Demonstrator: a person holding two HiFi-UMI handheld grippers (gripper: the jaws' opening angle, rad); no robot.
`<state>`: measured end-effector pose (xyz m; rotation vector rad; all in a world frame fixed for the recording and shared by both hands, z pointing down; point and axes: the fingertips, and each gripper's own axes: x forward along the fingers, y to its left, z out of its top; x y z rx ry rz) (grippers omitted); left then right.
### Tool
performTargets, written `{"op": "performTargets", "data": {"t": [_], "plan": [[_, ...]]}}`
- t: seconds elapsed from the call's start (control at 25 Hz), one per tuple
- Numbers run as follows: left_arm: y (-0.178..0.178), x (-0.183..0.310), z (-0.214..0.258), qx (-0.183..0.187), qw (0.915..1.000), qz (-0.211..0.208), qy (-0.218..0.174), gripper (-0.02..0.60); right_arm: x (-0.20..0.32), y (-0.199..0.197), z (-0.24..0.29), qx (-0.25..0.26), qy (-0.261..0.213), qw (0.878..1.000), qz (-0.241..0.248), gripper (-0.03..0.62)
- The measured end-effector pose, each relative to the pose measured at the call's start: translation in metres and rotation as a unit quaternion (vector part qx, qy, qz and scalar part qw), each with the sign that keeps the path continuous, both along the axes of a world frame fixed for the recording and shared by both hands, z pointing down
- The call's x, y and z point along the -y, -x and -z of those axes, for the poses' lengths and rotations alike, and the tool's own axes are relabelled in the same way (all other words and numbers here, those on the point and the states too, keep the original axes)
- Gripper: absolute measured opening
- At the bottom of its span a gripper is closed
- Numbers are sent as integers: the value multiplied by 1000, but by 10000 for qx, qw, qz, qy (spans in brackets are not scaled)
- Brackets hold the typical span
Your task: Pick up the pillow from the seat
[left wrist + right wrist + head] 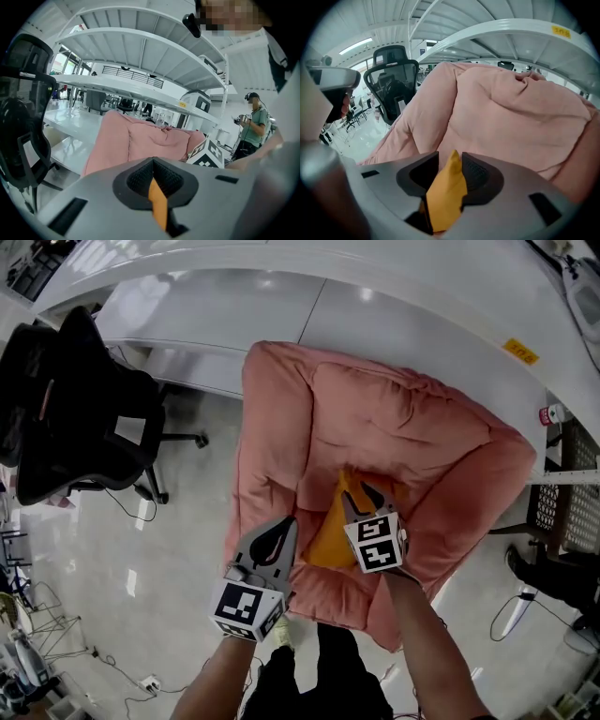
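Soft yellow fabric pillow (326,538) lies at six o'clock in the plump pink cushioned seat (375,418); my right gripper (362,495) gapes loosely round its one-o'clock corner, my left gripper (279,531) is closed, empty; it looks light and floppy, so I'd pinch deeper

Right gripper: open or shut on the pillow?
Open: right gripper jaws stand apart, yellow pillow between them, gap at one pad.

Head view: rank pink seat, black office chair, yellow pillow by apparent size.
1. pink seat, largest
2. black office chair, clearly smaller
3. yellow pillow, smallest, though the right gripper hides part of it
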<state>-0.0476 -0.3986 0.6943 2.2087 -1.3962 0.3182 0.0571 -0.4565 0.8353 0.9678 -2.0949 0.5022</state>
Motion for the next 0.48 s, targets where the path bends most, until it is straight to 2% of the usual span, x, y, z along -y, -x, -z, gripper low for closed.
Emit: {"op": "performTargets", "data": {"t": [0.2, 0.48], "plan": [[-2, -2, -3, 66, 9999, 101, -20, 3, 5, -3, -26, -282, 159, 9994, 138, 186], [6, -11, -10, 101, 9998, 183, 78, 3, 13, 5, -59, -721, 245, 9966, 301, 189]]}}
